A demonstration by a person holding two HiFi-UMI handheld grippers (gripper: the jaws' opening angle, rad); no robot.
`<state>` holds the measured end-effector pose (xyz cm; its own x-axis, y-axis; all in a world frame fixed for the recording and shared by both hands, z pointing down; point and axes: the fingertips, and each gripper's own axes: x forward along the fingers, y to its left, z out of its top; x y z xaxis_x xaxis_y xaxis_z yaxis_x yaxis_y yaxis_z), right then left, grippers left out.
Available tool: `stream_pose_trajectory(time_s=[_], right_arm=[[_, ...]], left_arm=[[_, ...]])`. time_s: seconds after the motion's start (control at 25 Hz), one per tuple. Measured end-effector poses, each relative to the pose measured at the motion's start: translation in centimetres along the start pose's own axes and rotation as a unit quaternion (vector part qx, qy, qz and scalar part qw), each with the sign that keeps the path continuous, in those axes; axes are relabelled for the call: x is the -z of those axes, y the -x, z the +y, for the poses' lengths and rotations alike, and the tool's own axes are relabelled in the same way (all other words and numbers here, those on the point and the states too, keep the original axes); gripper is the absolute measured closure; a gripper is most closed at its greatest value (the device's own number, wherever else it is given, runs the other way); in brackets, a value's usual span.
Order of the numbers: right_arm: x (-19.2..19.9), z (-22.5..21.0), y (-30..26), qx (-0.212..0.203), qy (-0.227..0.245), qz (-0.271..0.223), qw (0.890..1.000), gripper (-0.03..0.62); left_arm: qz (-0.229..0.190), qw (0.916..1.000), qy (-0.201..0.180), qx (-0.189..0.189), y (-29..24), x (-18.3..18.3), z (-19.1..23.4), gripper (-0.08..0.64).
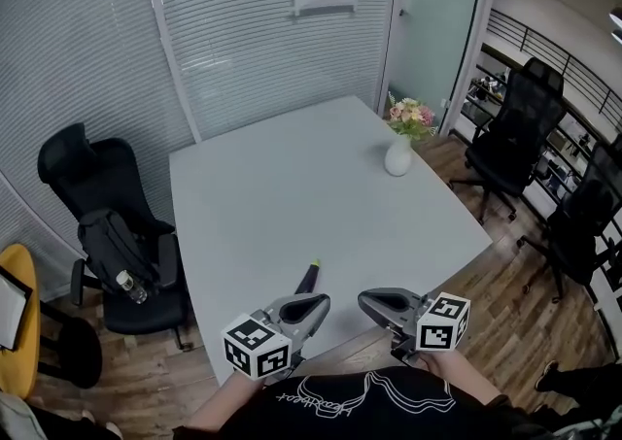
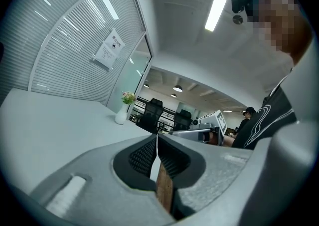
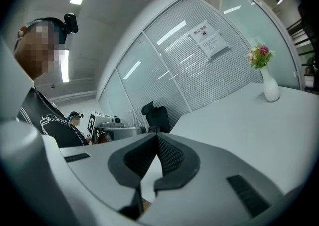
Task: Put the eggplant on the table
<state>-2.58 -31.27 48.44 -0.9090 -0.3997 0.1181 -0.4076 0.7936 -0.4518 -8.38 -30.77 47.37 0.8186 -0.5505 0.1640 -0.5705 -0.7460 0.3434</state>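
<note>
Eggplant (image 1: 309, 278) lies on the table (image 1: 292, 186) by its near edge, just beyond the left gripper (image 1: 319, 305), green stem pointing away. Right gripper (image 1: 369, 300) sits farther off. Both pairs of fingers are closed on nothing.

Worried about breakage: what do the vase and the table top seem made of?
The vase looks like glazed ceramic, white and smooth with a soft sheen, though plastic is possible. The table top looks like matte laminate: even pale grey, no grain, dull reflections.
</note>
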Motion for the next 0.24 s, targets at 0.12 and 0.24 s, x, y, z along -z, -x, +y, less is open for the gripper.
stream_pose_trajectory(time_s=[0.12, 0.24], right_arm=[[-0.05, 0.37, -0.29, 0.004, 0.001, 0.002, 1.000, 0.584], [-0.34, 0.81, -0.55, 0.003, 0.003, -0.004, 1.000, 0.583]], left_arm=[[0.000, 1.0000, 0.000, -0.002, 0.44, -0.15, -0.01, 0.541], [0.000, 1.0000, 0.000, -0.003, 0.91, -0.13, -0.15, 0.541]])
